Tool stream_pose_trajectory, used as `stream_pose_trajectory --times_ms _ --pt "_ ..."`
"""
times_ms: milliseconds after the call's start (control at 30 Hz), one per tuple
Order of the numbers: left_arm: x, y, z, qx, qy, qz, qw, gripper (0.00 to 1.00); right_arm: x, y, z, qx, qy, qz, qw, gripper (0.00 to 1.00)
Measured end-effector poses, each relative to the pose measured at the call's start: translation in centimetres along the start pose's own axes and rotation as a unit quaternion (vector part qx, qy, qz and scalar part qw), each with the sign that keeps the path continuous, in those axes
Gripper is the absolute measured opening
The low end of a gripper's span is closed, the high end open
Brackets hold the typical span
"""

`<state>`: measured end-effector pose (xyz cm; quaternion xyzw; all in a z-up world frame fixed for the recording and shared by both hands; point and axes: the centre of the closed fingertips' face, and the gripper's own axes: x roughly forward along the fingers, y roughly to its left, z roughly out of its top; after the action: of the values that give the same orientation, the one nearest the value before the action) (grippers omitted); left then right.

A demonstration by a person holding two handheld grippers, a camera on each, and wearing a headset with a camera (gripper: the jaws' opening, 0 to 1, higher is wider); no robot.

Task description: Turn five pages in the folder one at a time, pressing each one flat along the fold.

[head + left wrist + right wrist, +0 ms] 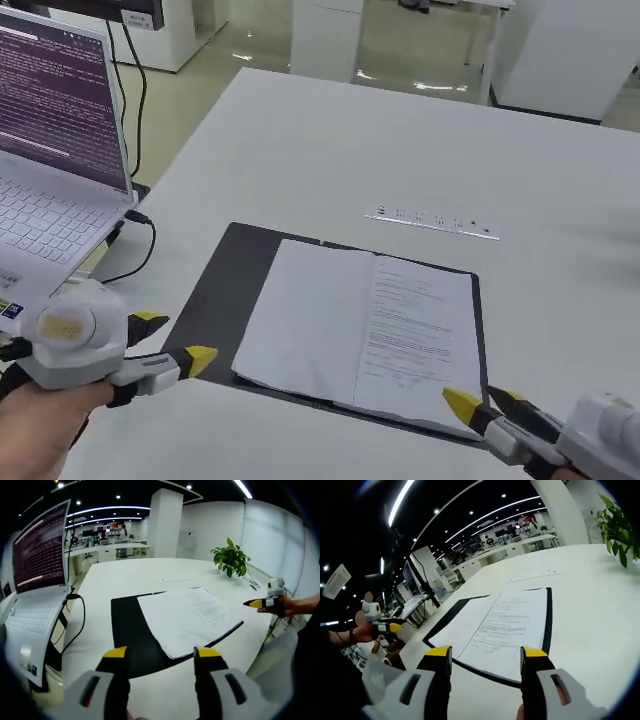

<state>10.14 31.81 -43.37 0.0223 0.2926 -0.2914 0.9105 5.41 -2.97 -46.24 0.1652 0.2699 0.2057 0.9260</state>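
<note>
A black folder (228, 280) lies open on the white table, with a blank left page (305, 320) and a printed right page (420, 335). The folder (132, 630) is ahead of my left gripper's jaws, and its pages (507, 625) lie ahead of my right gripper's jaws. My left gripper (175, 345) hovers open just off the folder's near left edge, empty. My right gripper (490, 402) is open at the near right corner of the printed page, holding nothing. In their own views the left gripper (161, 654) and right gripper (487, 652) have jaws wide apart.
An open laptop (55, 170) with a lit screen stands at the left, its cable (140, 250) trailing toward the folder. A flush socket strip (432, 222) sits in the table behind the folder. A potted plant (230, 557) stands at the table's far side.
</note>
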Motion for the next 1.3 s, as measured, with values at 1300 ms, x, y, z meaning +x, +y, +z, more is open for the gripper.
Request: stream_pose_trajectory --times_ms 1300 --pt "5.8 -11.3 2.4 0.07 0.022 -0.102 0.9921 0.57 -4.5 -0.6 -2.7 0.044 -0.015 -0.022 0.9987 0.62"
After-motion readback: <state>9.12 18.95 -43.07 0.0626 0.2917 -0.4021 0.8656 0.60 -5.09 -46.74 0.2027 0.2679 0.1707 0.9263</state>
